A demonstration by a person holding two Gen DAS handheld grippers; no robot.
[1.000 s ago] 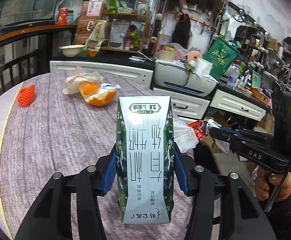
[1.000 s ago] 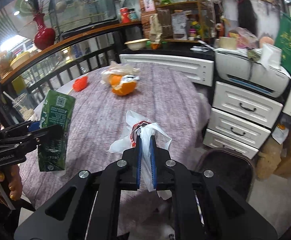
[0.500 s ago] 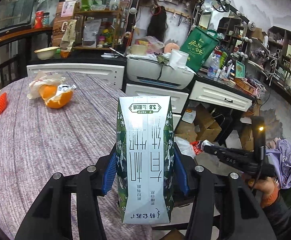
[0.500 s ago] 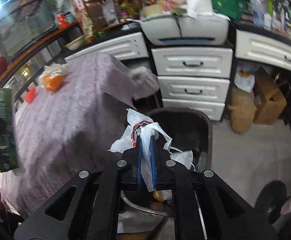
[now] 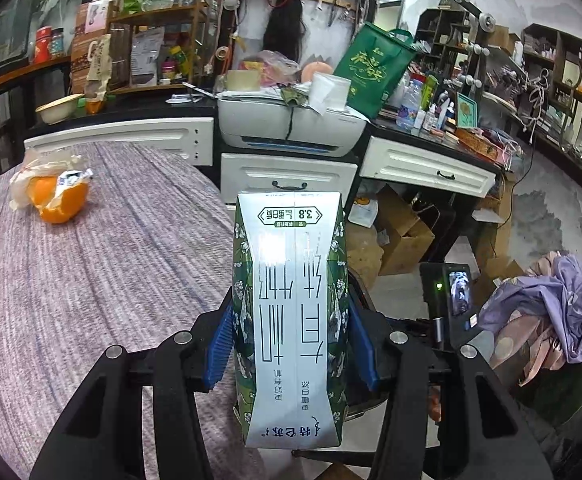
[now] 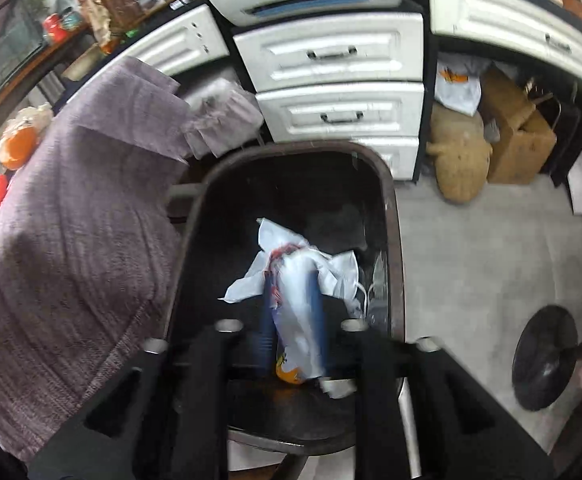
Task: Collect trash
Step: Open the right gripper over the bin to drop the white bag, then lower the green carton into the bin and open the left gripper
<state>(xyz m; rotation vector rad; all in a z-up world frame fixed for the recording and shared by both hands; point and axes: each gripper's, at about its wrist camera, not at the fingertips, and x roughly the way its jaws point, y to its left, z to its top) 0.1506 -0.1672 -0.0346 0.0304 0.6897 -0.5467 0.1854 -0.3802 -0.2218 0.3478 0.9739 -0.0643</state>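
Over bin [image 6: 391, 216], R gripper [image 6: 293, 312] opening (bag [image 6: 303, 276] lengthwise between pads).

You've got the milk carton [image 5: 291, 316] facing you upside down: "3.8" reads in its label badge, large Chinese characters run down the silver panel. Gold Chinese script marks the green tote bag [image 5: 371, 68].

White printer [image 5: 291, 128] on counter; green tote bag [image 5: 371, 70] behind; white drawers [image 6: 331, 76] below.
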